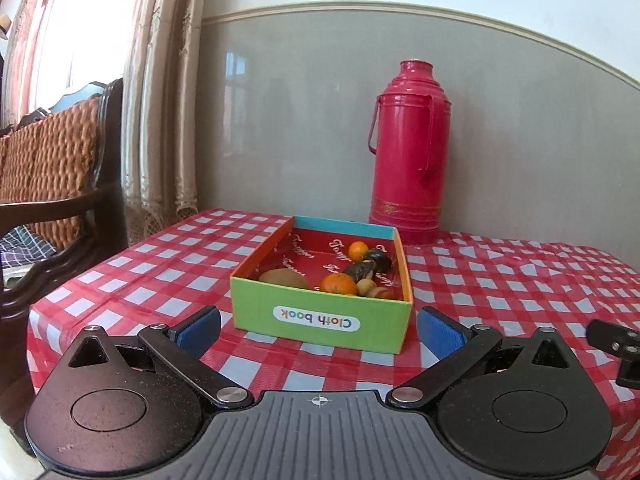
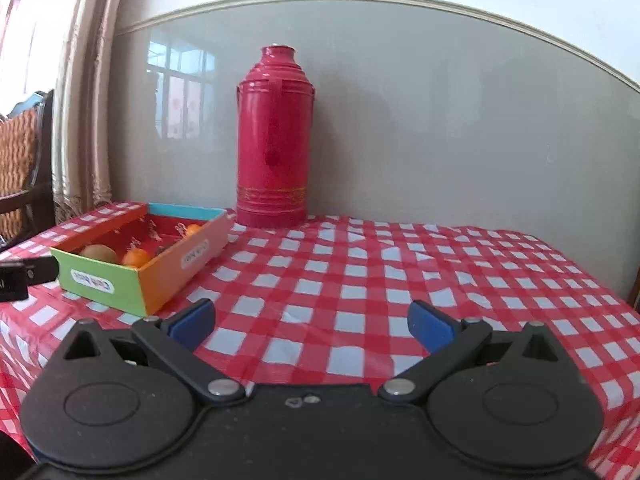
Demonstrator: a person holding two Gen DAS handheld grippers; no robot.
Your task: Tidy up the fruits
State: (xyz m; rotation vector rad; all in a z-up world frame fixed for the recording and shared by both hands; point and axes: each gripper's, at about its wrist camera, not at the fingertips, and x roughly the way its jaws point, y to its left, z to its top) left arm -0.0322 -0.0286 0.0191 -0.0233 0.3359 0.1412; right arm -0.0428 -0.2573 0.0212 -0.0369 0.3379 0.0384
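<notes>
A colourful cardboard box (image 1: 320, 322) marked "Cloth book" sits on the red checked tablecloth (image 1: 500, 292). Inside lie a brown kiwi (image 1: 283, 278), two oranges (image 1: 339, 283) (image 1: 358, 250), a dark shrivelled fruit (image 1: 368, 266) and a small tan piece (image 1: 370, 287). My left gripper (image 1: 318, 330) is open and empty, just in front of the box. My right gripper (image 2: 312, 322) is open and empty over bare cloth, right of the box (image 2: 140, 256). The kiwi (image 2: 98, 253) and an orange (image 2: 136, 258) show there too.
A tall red thermos (image 1: 408, 152) stands against the grey wall behind the box; it also shows in the right wrist view (image 2: 274, 136). A wooden wicker chair (image 1: 52, 184) and curtains stand left of the table. The other gripper's tip shows at the edge (image 1: 616, 350).
</notes>
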